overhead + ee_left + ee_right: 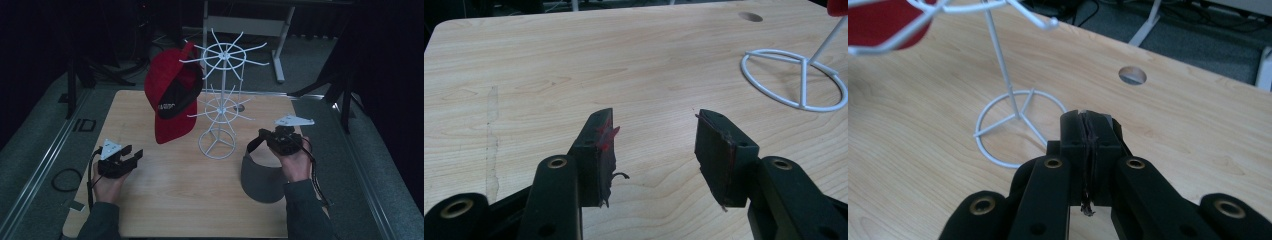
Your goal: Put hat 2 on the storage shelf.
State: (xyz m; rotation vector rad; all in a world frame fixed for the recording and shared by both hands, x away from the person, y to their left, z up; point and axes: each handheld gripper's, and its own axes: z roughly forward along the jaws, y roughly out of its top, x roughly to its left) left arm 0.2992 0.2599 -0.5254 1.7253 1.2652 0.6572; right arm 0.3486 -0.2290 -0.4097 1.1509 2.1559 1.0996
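A white wire rack (pixel 222 90) stands on the wooden table (pixel 175 200), its ring base (pixel 794 80) (pixel 1018 125) flat on the wood. A red cap (pixel 170 95) (pixel 878 22) hangs on the rack's left prongs. My right gripper (pixel 263 136) (pixel 1089 120) is shut on the dark band of a grey visor (pixel 262 177), which hangs from the jaws to the right of the rack's base. In the right gripper view a thin dark strip shows pinched between the pads. My left gripper (pixel 136 156) (pixel 656 137) rests open and bare over the table's left side.
A round hole (pixel 239 108) (pixel 1132 75) pierces the table behind the rack. A cable loop (pixel 66 179) lies on the floor at the left. A desk frame (pixel 280 45) stands beyond the far edge. Metal rails run along both sides.
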